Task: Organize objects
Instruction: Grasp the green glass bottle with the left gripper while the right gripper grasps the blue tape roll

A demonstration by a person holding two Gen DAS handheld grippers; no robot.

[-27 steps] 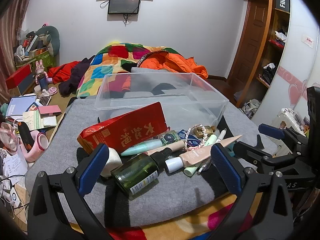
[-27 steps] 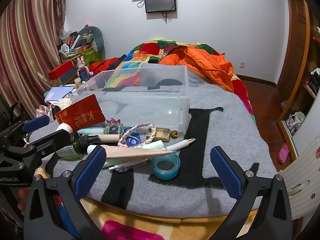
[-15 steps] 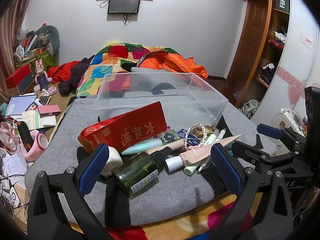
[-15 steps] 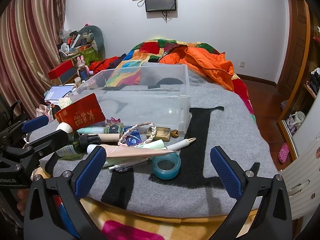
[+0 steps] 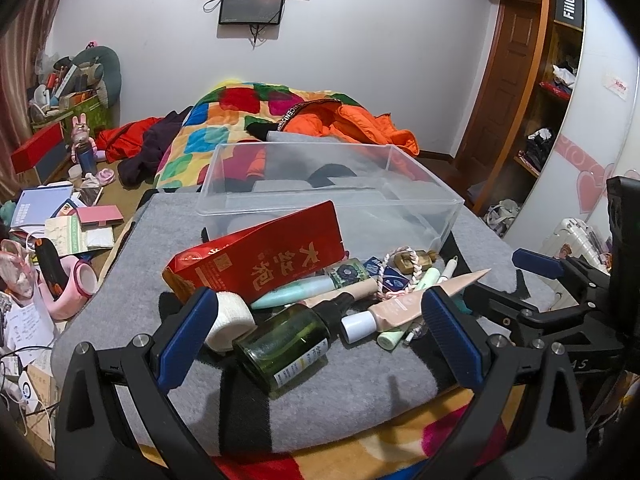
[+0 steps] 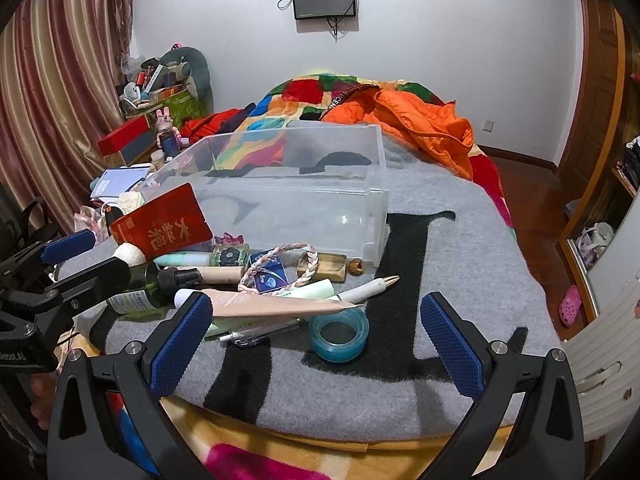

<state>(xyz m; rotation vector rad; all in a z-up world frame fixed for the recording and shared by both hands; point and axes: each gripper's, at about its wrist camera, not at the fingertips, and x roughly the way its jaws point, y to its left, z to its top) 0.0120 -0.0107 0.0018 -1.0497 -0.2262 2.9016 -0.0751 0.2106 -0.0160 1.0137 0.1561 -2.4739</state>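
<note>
Risk lay in the pile: both my left fingers and right fingers were wide, empty; lifting the green bottle could roll the tape ring off the bed.

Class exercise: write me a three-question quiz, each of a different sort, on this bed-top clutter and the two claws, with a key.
1. True or false: the clear plastic bin already holds the red packet.
2. Multiple choice: the blue tape roll lies nearest which claw? A) left claw B) right claw
3. Fill in: the green glass bottle lies on its ____.

Key: 1 false, the packet leans outside the bin's front wall. 2 B. 3 side.
</note>
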